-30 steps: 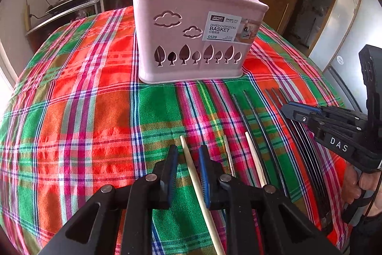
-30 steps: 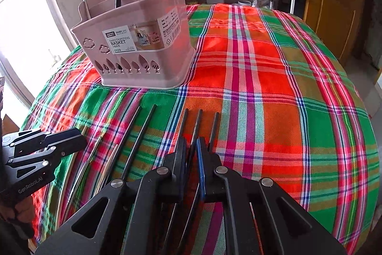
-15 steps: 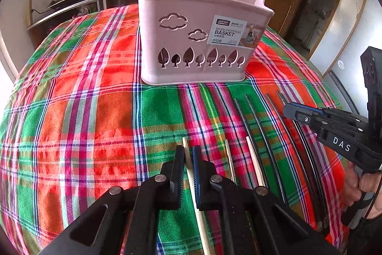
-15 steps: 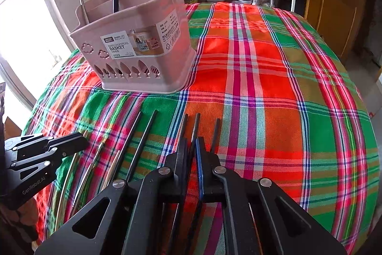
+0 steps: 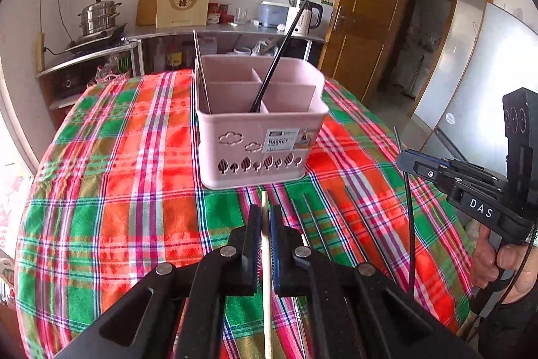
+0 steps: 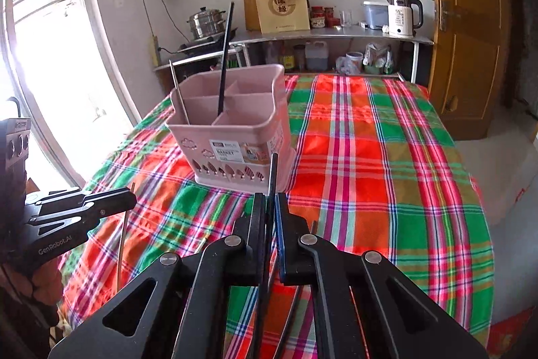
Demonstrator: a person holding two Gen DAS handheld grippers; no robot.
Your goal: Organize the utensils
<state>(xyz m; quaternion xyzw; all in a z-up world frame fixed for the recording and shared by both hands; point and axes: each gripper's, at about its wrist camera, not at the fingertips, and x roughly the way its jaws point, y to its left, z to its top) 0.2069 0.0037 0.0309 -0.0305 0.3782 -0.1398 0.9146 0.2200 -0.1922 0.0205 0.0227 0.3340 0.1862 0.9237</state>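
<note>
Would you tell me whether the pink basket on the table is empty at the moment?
Not empty. The pink basket holds a black chopstick leaning from a middle compartment and a metal chopstick at its left wall.

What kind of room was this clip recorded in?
Most likely a home kitchen or dining area: a steel steamer pot on a cooktop, an electric kettle on a metal counter, and a table under a plaid tablecloth.

"BASKET" on basket label point(image 6: 229, 152); "DAS", "GenRobot.AI" on tongs.
</note>
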